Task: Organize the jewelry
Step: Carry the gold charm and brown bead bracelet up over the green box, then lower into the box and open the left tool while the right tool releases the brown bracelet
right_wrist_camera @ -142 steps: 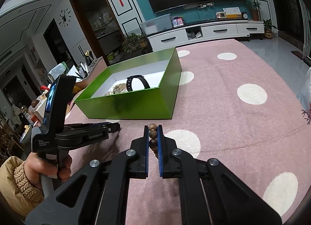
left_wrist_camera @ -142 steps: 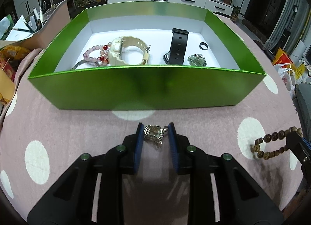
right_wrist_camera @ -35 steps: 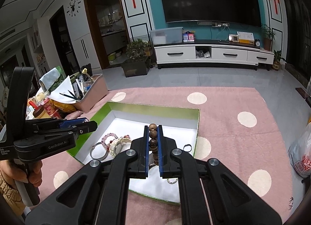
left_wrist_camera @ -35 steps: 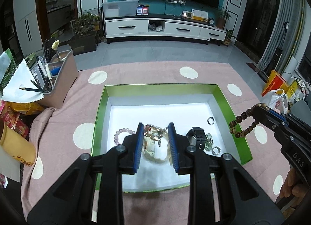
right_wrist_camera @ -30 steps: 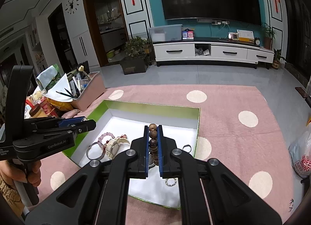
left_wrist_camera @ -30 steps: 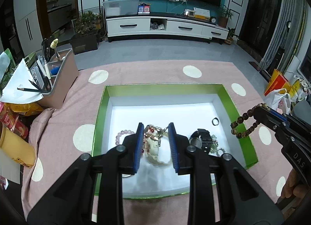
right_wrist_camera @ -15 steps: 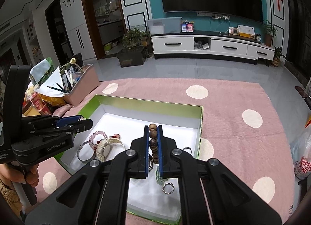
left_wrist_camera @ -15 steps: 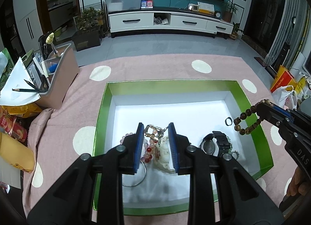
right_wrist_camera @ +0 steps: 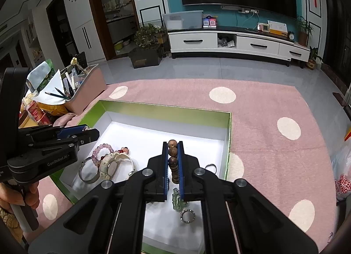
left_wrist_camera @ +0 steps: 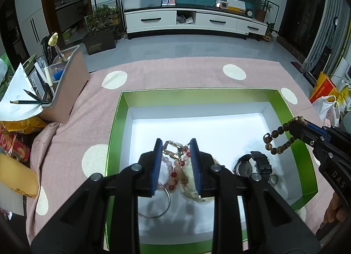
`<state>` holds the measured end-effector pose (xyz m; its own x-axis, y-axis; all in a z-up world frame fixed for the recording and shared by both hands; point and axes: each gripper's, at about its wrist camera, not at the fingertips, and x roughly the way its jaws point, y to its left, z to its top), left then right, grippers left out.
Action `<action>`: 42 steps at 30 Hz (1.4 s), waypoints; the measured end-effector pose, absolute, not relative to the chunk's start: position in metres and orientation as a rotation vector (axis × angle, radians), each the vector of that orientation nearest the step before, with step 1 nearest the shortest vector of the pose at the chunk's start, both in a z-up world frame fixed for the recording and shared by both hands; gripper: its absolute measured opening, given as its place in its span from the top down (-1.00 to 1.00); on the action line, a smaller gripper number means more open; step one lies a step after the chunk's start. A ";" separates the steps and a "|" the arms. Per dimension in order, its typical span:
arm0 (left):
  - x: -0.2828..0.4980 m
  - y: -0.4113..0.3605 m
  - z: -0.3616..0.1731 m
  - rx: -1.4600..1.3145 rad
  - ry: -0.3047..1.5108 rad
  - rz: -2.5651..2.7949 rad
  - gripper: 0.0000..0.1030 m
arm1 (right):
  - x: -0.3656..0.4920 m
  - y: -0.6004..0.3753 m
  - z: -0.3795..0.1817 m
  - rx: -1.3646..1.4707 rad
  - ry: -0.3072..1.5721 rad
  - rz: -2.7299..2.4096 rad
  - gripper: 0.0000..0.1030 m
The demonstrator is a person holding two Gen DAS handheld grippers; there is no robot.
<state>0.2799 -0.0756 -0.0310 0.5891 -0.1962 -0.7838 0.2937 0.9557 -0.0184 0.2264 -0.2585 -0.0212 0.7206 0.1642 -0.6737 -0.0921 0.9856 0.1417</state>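
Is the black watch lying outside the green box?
No, the black watch lies inside the green box, on its white floor near the right wall.

Green box point(left_wrist_camera: 114, 135): glossy metallic-looking card walls, matt white paper lining. Pink dotted cloth point(left_wrist_camera: 166, 71): soft woven weave. Brown bead bracelet point(right_wrist_camera: 173, 157): wood-look, dull sheen. Bangle point(right_wrist_camera: 87, 171): polished metal. Black watch point(left_wrist_camera: 252, 165): matt rubbery strap. Left gripper point(left_wrist_camera: 176, 144), right gripper point(right_wrist_camera: 173, 144): matt black plastic, blue ribbed pads.
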 end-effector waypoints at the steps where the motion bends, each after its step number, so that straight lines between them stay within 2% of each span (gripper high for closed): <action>1: 0.282 -0.076 -0.032 0.119 0.898 -0.283 0.51 | 0.227 -0.259 -0.022 0.099 0.755 0.140 0.86; 42: 0.300 -0.082 -0.053 0.150 0.926 -0.266 0.51 | 0.255 -0.252 -0.042 0.060 0.832 0.123 0.86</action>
